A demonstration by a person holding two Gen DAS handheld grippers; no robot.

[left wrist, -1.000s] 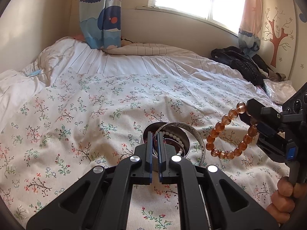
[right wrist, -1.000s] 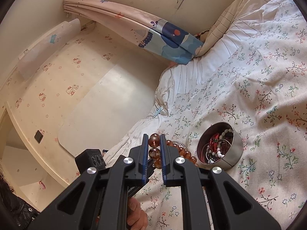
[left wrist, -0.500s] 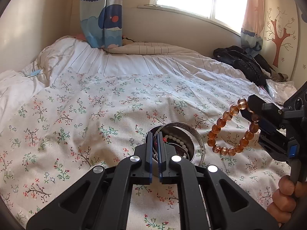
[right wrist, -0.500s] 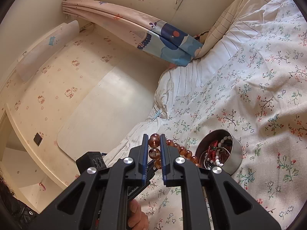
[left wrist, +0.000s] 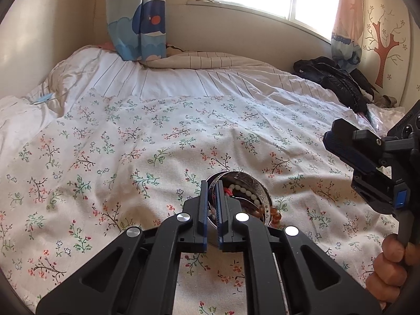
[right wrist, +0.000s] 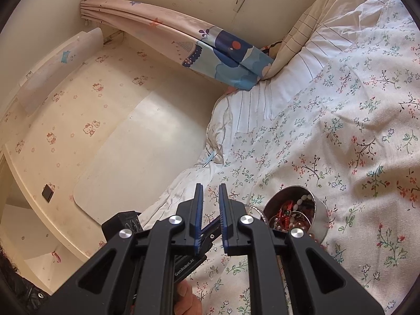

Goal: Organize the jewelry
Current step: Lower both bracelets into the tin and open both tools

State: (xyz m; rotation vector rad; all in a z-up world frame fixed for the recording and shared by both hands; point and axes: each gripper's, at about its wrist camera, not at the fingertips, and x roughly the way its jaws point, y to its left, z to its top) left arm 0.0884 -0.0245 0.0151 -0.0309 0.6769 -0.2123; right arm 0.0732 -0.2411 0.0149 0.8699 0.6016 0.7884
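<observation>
Left claw (left wrist: 212, 211) is clamped on the silver bangle (left wrist: 258, 187) at the tin's (right wrist: 321, 216) rim. Right claw (right wrist: 210, 211) hangs apart and empty, tin just right of it. Amber beads (left wrist: 275, 211) drape over the rim; a tug could tip the tin on the soft bed (left wrist: 131, 144). Plenty of open quilt around.

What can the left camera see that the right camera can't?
Only the left wrist view shows the black jacket by the red tree wall sticker, and the amber beads draped over the tin's rim. Only the right wrist view shows the Hello Kitty wallpaper. Both show the round metal tin of jewelry, the flowered bedspread and the whale curtain.
</observation>
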